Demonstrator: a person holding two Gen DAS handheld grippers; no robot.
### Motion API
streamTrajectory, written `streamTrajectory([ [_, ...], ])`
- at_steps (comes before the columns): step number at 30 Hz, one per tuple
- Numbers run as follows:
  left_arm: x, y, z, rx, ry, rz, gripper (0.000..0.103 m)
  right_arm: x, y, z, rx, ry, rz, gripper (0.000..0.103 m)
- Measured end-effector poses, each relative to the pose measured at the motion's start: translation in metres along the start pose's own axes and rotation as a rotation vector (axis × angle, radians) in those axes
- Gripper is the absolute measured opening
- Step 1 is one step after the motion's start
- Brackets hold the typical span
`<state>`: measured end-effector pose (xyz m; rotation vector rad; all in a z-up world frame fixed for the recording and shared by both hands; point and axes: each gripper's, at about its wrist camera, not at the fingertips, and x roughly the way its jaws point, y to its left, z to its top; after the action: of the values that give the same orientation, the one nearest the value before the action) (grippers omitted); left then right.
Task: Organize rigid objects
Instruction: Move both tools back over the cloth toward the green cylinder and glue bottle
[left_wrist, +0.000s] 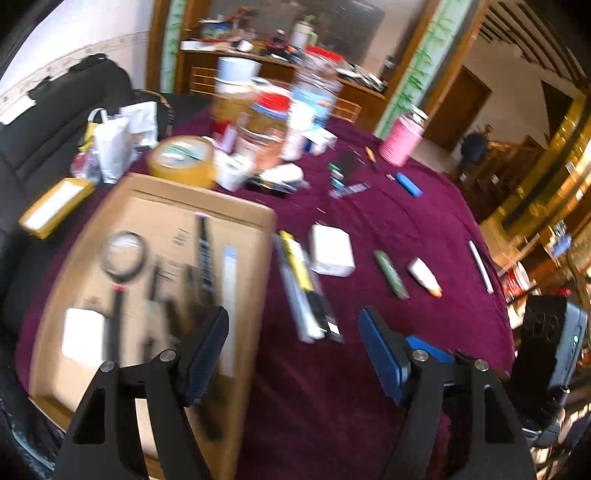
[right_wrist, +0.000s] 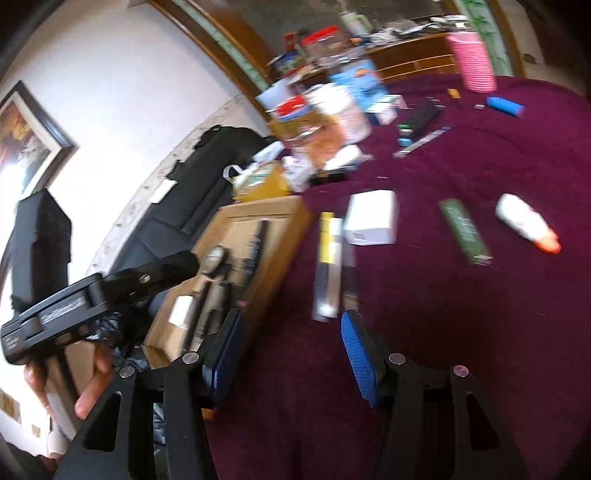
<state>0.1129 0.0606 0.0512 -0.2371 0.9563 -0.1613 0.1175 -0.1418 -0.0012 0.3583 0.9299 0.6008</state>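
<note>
Rigid objects: a white box (left_wrist: 331, 254), a green stick (left_wrist: 390, 274), a white tube with orange cap (left_wrist: 424, 277) and a yellow-and-black tool (left_wrist: 303, 280) lie apart on the maroon-covered counter (left_wrist: 424, 221).
Cardboard sheet (left_wrist: 240, 221): left on the counter, carrying blurred dark tools and a white block (left_wrist: 83, 341).
Left gripper (left_wrist: 293, 350): fingers wide, holding nothing, above the sheet's right edge.
Right gripper (right_wrist: 291, 349): fingers wide, holding nothing, near the yellow-and-black tool.
Far clutter: jars, tape roll (left_wrist: 181, 160), pink cup (left_wrist: 400, 142).
</note>
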Motion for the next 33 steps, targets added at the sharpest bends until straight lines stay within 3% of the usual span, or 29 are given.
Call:
streamTrajectory([
  [6,0.02,-0.048,-0.02,0.064,0.058,-0.011,0.072,-0.03,-0.039,0.003,-0.038,-0.023,-0.127,0.059],
  [11,0.029,-0.07,-0.028,0.084,0.077,-0.019,0.072,-0.043,-0.065,0.011,-0.03,-0.035,-0.154,0.06],
  [17,0.034,-0.084,-0.033,0.087,0.087,-0.031,0.072,-0.049,-0.07,0.025,-0.04,-0.056,-0.18,0.06],
  [26,0.041,-0.09,-0.034,0.085,0.1,-0.029,0.072,-0.025,-0.078,0.075,-0.086,-0.04,-0.165,0.063],
  [33,0.05,-0.085,-0.029,0.057,0.105,-0.018,0.072,0.0,-0.105,0.07,-0.066,-0.053,-0.217,0.063],
])
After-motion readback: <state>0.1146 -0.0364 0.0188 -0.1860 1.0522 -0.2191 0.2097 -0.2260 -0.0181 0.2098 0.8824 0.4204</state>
